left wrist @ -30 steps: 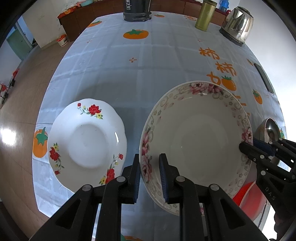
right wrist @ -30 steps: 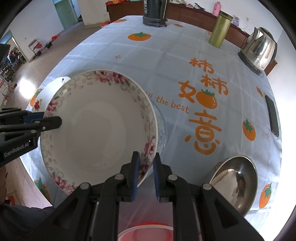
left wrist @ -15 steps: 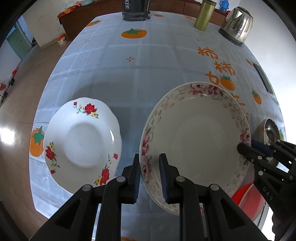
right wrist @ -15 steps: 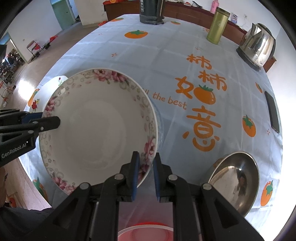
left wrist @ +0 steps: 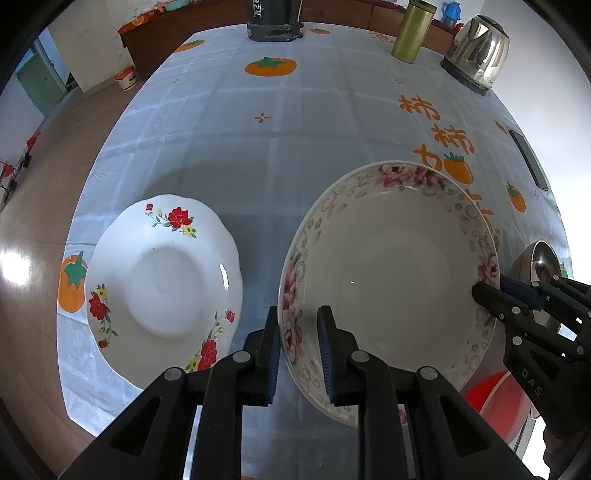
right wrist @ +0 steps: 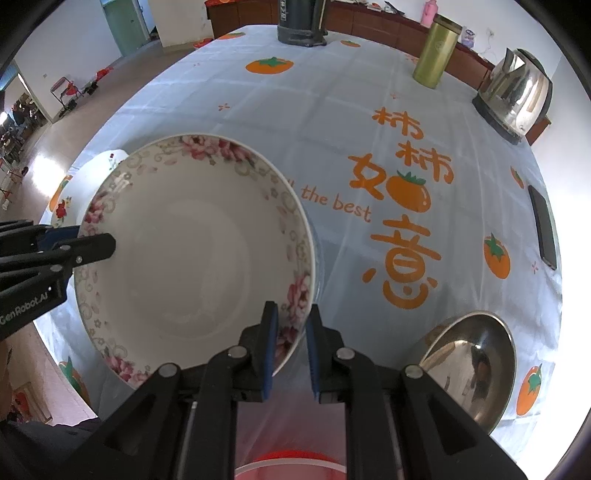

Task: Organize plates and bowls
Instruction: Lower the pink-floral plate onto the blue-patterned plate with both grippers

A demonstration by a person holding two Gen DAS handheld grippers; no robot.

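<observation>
A large bowl with a pink floral rim (left wrist: pixel 391 280) hangs above the surface (left wrist: pixel 258 155), gripped on 2 opposite sides. The left tongs (left wrist: pixel 298 354) are clamped on the bowl's near-left rim, 1 blue pad inside the wall and 1 outside. The right tongs (right wrist: pixel 290 350) are clamped on the opposite rim in the same way; in the left wrist view they reach in from the right edge (left wrist: pixel 513 299), and in the right wrist view the left tongs reach in from the left edge (right wrist: pixel 74 247). The bowl is empty and tilts slightly, its opening facing up.

Just left of the bowl, a white scalloped plate with red flowers (left wrist: pixel 162 284) lies flat on the surface near its left edge, apart from the bowl. Under the bowl's right side, the rim of another dish (right wrist: pixel 320 258) peeks out; what it is cannot be told. A steel bowl (right wrist: pixel 469 365) sits near the surface's right front corner, and a red bowl (left wrist: pixel 491 398) shows at the near edge below the held one.

The surface wears a pale blue cloth printed with orange persimmons and lettering. At its far end stand a dark appliance (left wrist: pixel 273 22), a gold-green canister (right wrist: pixel 436 55) and a steel kettle (right wrist: pixel 517 99). A dark phone (right wrist: pixel 543 225) lies by the right edge.
</observation>
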